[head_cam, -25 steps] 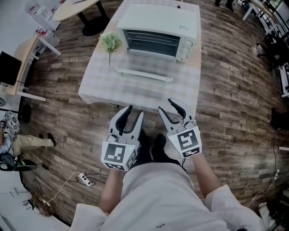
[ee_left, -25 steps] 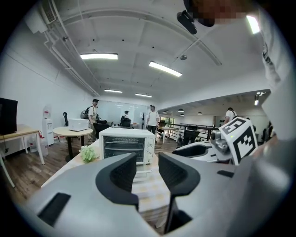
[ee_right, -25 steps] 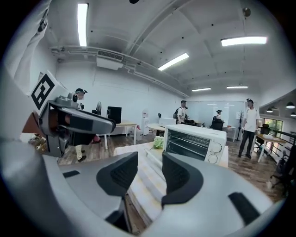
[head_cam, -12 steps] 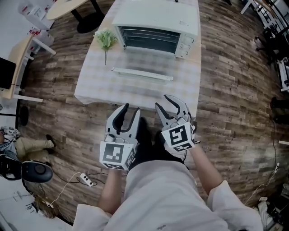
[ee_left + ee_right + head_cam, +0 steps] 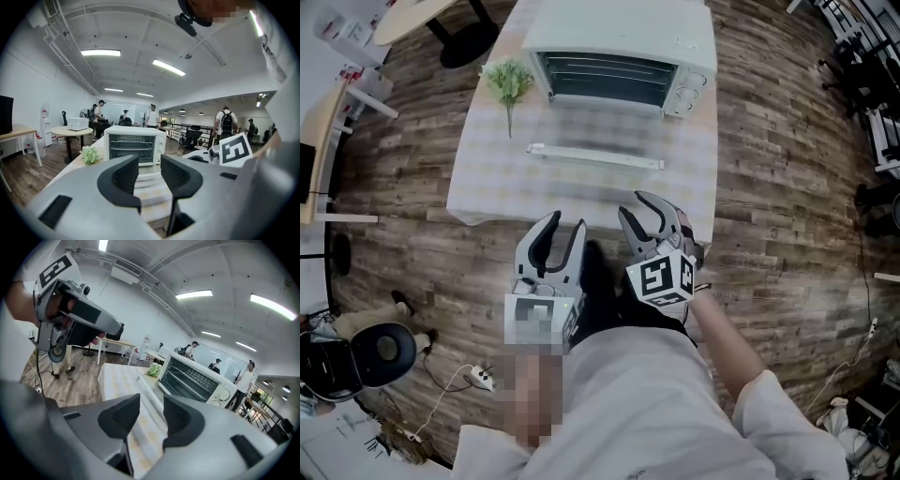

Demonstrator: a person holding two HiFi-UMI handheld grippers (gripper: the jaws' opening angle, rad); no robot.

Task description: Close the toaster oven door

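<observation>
Head view: a person stands at the near end of a table (image 5: pixel 483 183) spread with a pale checked cloth, a gripper in each hand, both held low before the body.
Toaster oven: the white toaster oven (image 5: pixel 623 37) sits at the table's far end, its mouth facing the person, with wire racks showing inside and knobs on its right side.
Door: the door (image 5: pixel 595 127) is fully open, swung down and lying roughly level in front of the oven; its long handle (image 5: pixel 595 157) is the edge nearest the person.
Left gripper: the left gripper (image 5: pixel 565 225) has its jaws apart with nothing between them and points at the oven from the table's near edge.
Right gripper: the right gripper (image 5: pixel 642 208) stands wide open and empty, just beside the left one and well apart from the door.
Plant: a small green plant (image 5: pixel 508 82) lies on the cloth left of the oven.
Floor: the floor (image 5: pixel 769 187) is wood planks.
Background: people (image 5: pixel 152 115) stand far behind the oven.
</observation>
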